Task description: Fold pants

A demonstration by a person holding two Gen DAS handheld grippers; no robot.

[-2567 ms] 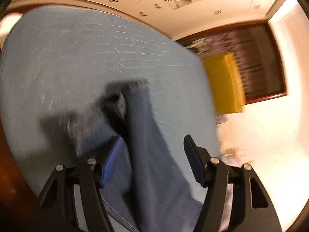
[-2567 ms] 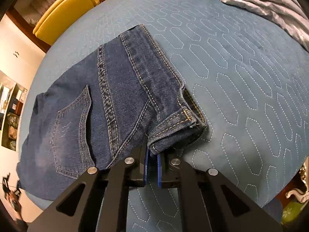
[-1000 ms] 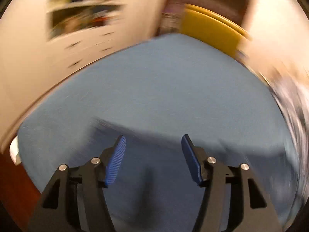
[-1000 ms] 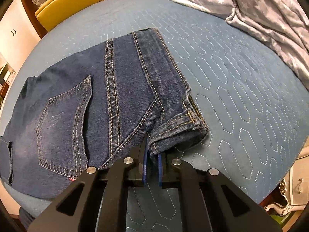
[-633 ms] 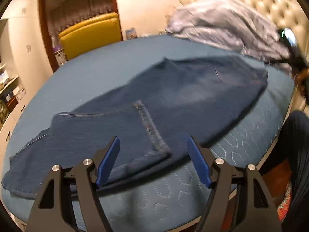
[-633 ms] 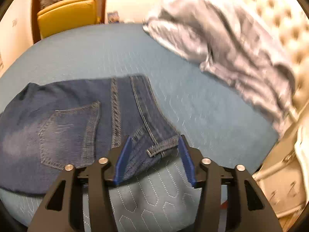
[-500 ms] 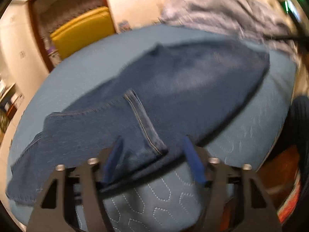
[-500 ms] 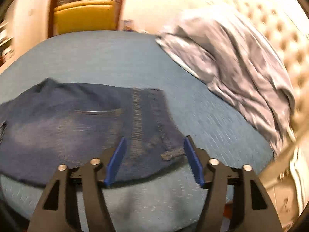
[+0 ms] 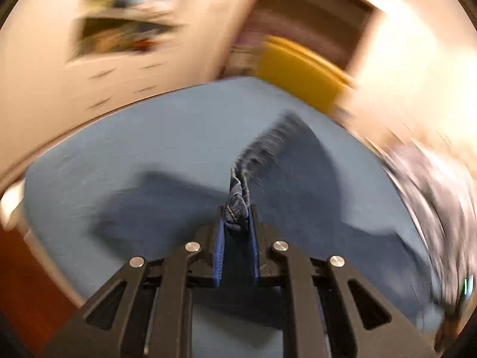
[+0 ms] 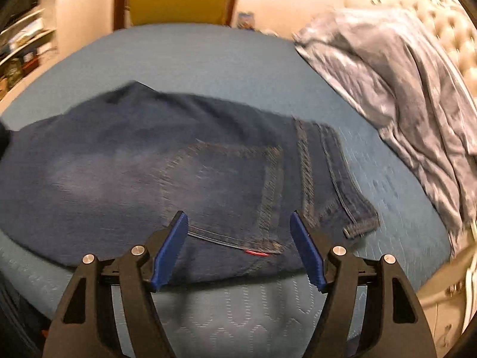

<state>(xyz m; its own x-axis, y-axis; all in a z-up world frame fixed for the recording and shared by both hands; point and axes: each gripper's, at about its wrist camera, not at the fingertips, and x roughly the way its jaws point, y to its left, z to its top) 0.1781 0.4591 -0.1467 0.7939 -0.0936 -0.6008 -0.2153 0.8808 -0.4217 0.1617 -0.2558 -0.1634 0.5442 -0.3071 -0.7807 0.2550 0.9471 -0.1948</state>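
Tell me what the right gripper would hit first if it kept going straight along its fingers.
Most likely the jeans: the open right gripper points down at the back pocket, nothing between. Depth is hard to judge.

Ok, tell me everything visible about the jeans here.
The jeans are dark blue denim with lighter faded patches, tan double-stitched seams, a back pocket facing up and a small red tag at its lower edge. They lie spread across the quilted blue bed cover. A bunched fold of denim sits between the pads of the left claw, whose jaws are closing on it. The right claw hangs open above the pocket, not touching. Both views are blurred.
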